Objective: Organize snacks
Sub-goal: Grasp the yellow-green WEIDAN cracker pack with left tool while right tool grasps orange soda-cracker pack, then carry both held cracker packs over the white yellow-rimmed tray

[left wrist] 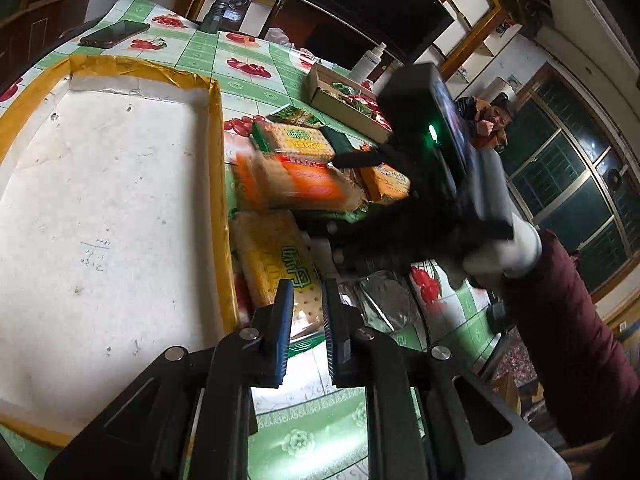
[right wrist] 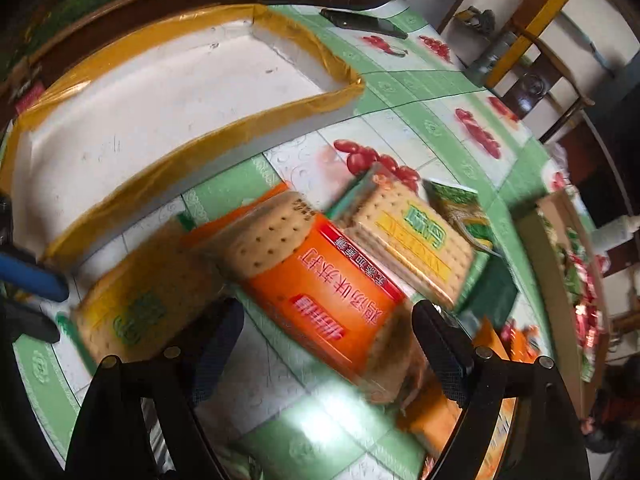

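**Q:** Which step of the snack sorting is shown?

**A:** The pick-up. The right gripper [right wrist: 326,340] points steeply down with its jaws spread wide to either side of the orange cracker packet [right wrist: 320,280]. The pads do not yet appear to press on it, though blur prevents certainty. The packet lies on the fruit-print tablecloth [right wrist: 420,96], leaning across a yellow-green cracker packet [right wrist: 132,304] on one side, with a second yellow-green packet [right wrist: 412,236] just beyond it.

**Q:** And the other tool?

**A:** The left gripper [left wrist: 306,320] has its blue-faced fingers drawn close together with nothing visibly between them. It hangs over the near yellow-green packet, just beside the tray's wall.

**Q:** Where are the snacks meant to go?

**A:** Probably into the white tray with the gold-taped rim [left wrist: 218,152], which holds no snacks at present and sits next to the pile. A cardboard box of small wrapped sweets [left wrist: 348,100] stands farther off.

**Q:** What does the next move call for?

**A:** Closing squarely across the orange packet's short width, then lifting clear of the neighbours. A skewed grip could drag the packet beneath it or crush the crackers.
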The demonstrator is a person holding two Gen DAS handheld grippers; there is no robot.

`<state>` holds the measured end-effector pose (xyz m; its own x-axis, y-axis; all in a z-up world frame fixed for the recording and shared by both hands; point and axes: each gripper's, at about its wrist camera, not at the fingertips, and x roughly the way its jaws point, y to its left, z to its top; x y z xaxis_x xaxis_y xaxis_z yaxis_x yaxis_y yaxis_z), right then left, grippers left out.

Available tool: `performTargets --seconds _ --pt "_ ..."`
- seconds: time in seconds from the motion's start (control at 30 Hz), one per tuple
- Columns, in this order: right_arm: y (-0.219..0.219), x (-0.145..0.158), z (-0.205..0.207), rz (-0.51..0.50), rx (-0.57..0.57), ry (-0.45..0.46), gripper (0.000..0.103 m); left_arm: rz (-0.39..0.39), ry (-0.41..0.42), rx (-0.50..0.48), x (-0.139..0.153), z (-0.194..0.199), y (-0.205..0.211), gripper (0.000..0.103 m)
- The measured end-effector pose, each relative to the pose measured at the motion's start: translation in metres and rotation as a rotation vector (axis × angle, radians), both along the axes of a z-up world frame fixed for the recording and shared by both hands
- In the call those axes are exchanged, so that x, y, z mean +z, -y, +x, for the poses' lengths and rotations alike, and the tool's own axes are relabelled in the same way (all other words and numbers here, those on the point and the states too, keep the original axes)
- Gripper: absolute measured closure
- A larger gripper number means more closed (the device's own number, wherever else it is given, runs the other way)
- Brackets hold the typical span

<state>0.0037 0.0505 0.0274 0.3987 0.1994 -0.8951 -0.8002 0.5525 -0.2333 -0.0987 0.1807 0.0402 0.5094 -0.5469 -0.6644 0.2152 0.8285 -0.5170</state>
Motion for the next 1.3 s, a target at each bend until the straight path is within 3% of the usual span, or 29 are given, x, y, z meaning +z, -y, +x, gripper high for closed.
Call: performTargets --seconds 0.17,0.23,0.3,0.5,0.63,0.73,0.87,1.03,1.3 --pt "0.010 -0.002 0.022 0.158 -0.110 -0.115 0.018 0.013 0.011 0.007 0.002 -0.002 0.001 0.084" --pt "0.015 -0.003 0.025 0.232 -0.153 -0.186 0.038 0.014 0.013 0.006 0.003 -0.001 0.003 0.084" --pt "0.020 -0.003 0.022 0.285 -0.194 -0.237 0.045 0.013 0.017 -0.001 0.004 -0.002 0.007 0.084" --pt "0.037 -0.002 -0.001 0.274 -0.309 -0.222 0.046 0.047 0.015 -0.039 0.008 0.001 0.026 0.084" --pt "0.063 -0.003 -0.018 0.264 -0.385 -0.183 0.046 0.112 -0.024 -0.064 0.001 0.012 0.045 0.075" --pt "0.083 -0.003 -0.031 0.289 -0.421 -0.167 0.045 0.188 -0.051 -0.068 -0.006 0.025 0.058 0.074" --pt "0.107 -0.004 -0.040 0.336 -0.459 -0.155 0.045 0.299 -0.032 -0.013 -0.002 0.034 0.066 0.069" --pt "0.122 -0.004 -0.042 0.372 -0.482 -0.132 0.045 0.380 -0.028 0.034 -0.005 0.029 0.064 0.059" --pt "0.130 -0.005 -0.044 0.452 -0.481 -0.103 0.045 0.487 -0.001 0.101 -0.002 0.021 0.073 0.057"
